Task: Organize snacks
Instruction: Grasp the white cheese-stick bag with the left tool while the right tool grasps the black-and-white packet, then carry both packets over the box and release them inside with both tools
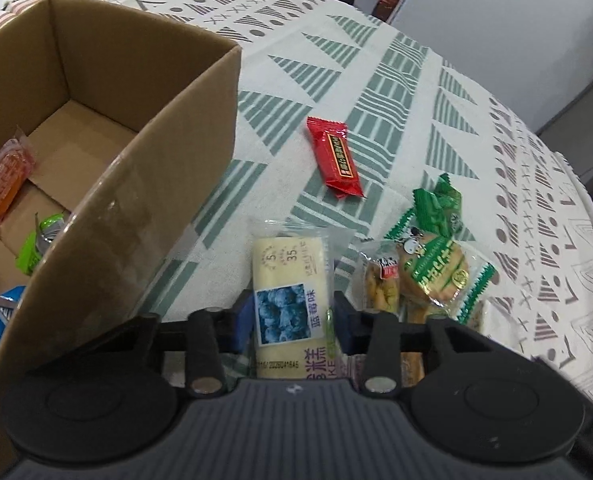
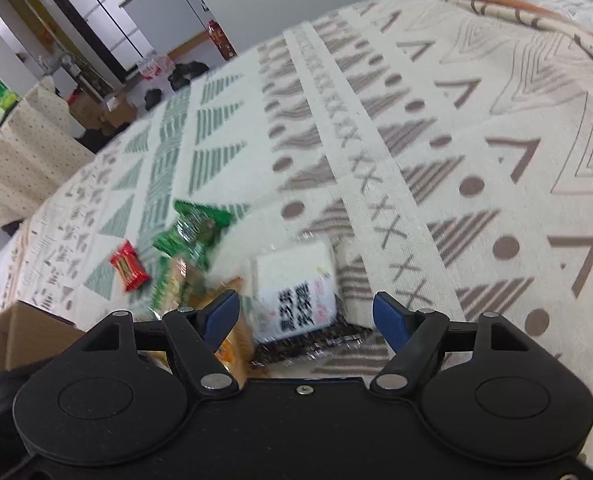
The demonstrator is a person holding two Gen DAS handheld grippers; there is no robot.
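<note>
Left gripper (image 1: 292,320) clamped on the blueberry cake pack (image 1: 286,300), blue pads pressing both long sides; pack lies on the patterned cloth (image 1: 376,80). Cardboard box (image 1: 136,208) at 9 o'clock of the pack, with an orange packet (image 1: 2,184) and blue packets (image 1: 0,312) inside. Red bar (image 1: 336,158) at 12 o'clock, green cracker packs (image 1: 436,256) at 3 o'clock. Right gripper (image 2: 306,316) released, jaws wide, over a white packet (image 2: 296,292), pads not touching; view blurred.
</note>
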